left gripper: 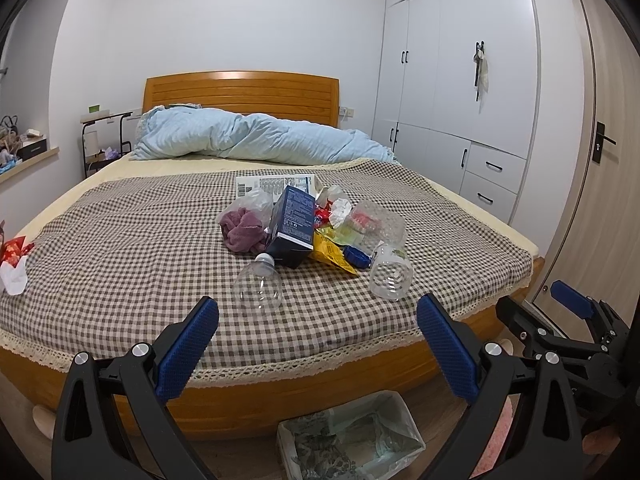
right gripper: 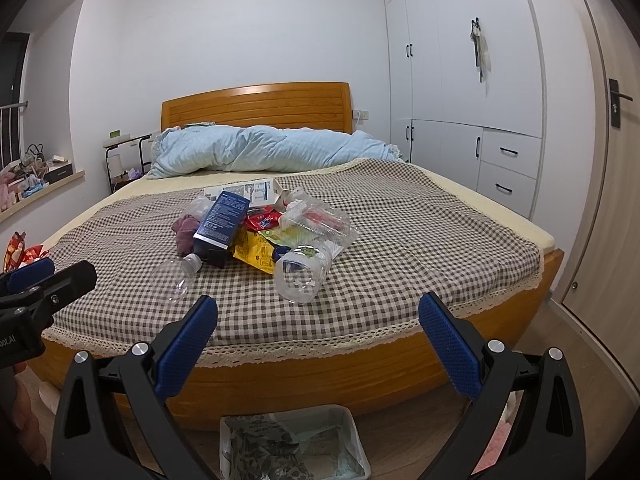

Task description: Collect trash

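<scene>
Both tongs, left gripper (left gripper: 318, 316) and right gripper (right gripper: 318, 314), spread empty; I'd pinch the light, crushable clear bottle (left gripper: 260, 286) at its stiffer neck.

a pile of trash (left gripper: 308, 220) lies on the bed (left gripper: 120, 248), near its middle. two bottles, one (left gripper: 259, 282) left of the other (left gripper: 391, 274), lie at the pile's near edge. a duvet (left gripper: 256, 138) lies behind the pile, against the headboard (left gripper: 240, 94). a bin (left gripper: 352, 436) stands on the floor before the bed's foot.
</scene>
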Motion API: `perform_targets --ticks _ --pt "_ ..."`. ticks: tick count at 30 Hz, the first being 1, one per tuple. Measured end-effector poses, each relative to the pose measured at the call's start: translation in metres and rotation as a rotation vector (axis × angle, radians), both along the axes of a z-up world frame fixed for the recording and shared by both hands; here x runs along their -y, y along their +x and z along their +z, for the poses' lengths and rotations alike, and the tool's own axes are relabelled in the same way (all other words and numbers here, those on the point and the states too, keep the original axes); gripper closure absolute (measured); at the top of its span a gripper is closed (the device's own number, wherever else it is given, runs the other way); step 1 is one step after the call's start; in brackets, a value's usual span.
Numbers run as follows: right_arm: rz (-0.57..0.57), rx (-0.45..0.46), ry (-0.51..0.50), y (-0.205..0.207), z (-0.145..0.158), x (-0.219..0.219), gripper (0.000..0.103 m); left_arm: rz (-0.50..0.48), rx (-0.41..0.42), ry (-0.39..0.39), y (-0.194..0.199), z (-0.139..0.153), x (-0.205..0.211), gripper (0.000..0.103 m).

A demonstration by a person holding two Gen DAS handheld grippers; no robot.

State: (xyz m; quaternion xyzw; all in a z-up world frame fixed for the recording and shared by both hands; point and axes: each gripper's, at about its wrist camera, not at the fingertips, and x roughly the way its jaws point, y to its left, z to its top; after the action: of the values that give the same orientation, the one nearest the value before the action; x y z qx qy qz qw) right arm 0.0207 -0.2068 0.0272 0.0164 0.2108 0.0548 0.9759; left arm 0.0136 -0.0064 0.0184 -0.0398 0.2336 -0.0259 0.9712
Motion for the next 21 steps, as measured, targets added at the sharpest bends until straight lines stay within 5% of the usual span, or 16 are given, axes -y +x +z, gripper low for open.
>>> perform_targets --ticks 21 --pt "0.012 0.002 0.025 0.070 -0.001 0.002 0.006 0.014 -0.009 -0.009 0.076 0.007 -0.007 0.007"
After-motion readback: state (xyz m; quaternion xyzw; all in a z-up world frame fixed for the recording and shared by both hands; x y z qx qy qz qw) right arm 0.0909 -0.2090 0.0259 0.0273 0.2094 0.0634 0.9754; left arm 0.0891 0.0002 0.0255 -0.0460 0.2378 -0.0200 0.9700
